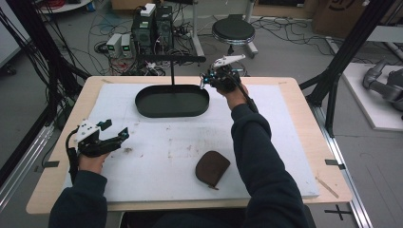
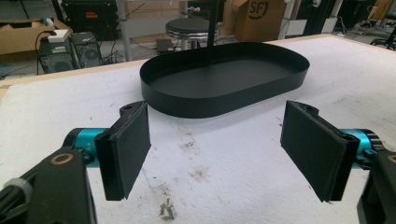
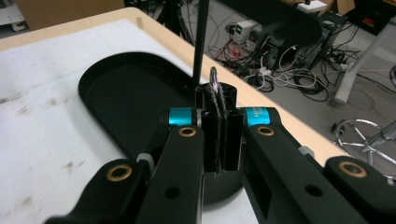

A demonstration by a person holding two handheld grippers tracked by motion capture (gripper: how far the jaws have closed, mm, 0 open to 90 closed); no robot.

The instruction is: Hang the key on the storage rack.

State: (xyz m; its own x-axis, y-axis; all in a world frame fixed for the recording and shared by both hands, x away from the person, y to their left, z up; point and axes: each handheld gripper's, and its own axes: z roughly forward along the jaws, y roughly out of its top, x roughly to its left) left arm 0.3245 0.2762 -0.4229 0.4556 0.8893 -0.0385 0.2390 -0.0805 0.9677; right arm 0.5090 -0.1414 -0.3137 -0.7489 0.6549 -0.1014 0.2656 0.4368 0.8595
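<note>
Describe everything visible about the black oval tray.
The black oval tray looks like thin matte metal, with a low upright wall and a flat floor. It sits flat at the far middle of the white mat. A thin black post rises at its far side. The right claw hovers by its right end.

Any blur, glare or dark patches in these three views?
High view: soft and dim, the black tray reads as one flat dark shape. Left gripper view: sharp, even light on the pads. Right gripper view: the right gripper close up, slightly soft, a small glint at its tips.
</note>
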